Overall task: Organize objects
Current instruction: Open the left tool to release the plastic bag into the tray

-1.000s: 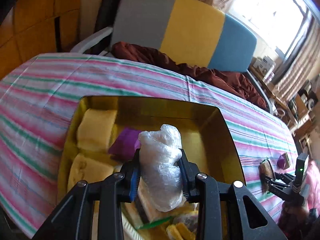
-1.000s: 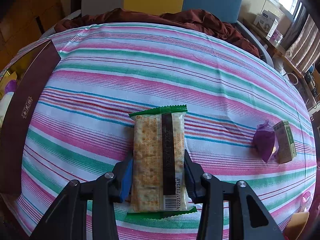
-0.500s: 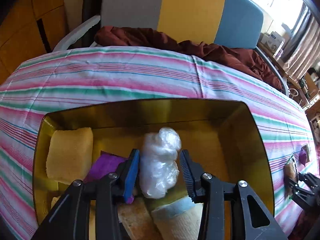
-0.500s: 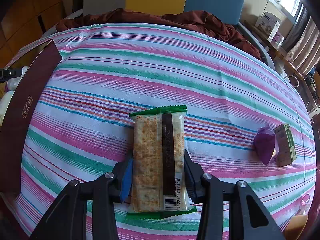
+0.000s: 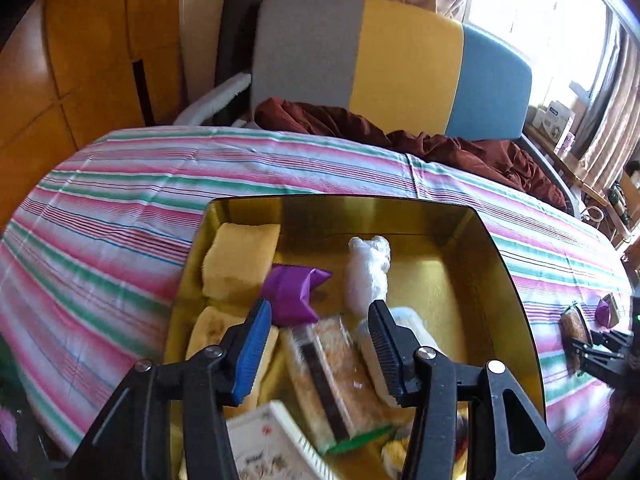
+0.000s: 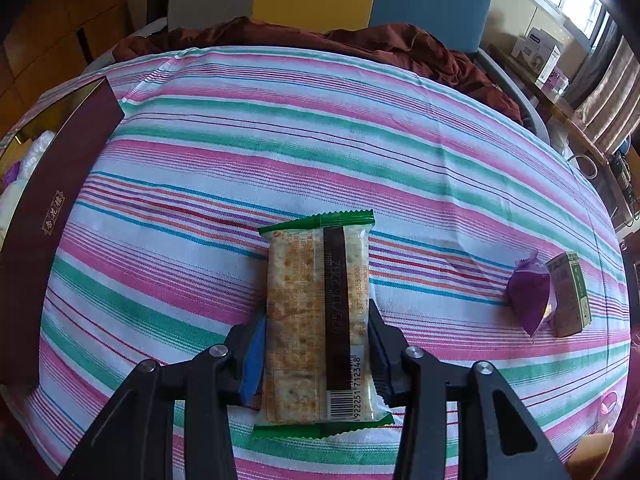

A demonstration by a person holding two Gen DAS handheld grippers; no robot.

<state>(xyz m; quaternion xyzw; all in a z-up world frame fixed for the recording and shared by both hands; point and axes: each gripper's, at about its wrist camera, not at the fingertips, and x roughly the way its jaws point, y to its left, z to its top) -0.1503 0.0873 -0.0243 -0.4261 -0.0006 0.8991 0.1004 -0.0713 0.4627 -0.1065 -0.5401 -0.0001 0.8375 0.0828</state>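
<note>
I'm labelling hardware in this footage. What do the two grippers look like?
Both look alike. The left gripper and right gripper have black angular fingers with silver screw heads; each pairs one blue ribbed pad with one black. No cables or sleeves show.

Counter under a striped cloth (image 6: 280,152), pink, green and white. Gold-lined box (image 5: 508,280) sits on it at the left side, maroon outer wall (image 6: 44,216). Far right: purple packet (image 6: 530,298) touching a small green carton (image 6: 570,294). Cracker pack (image 6: 320,316) lies mid-cloth.
</note>
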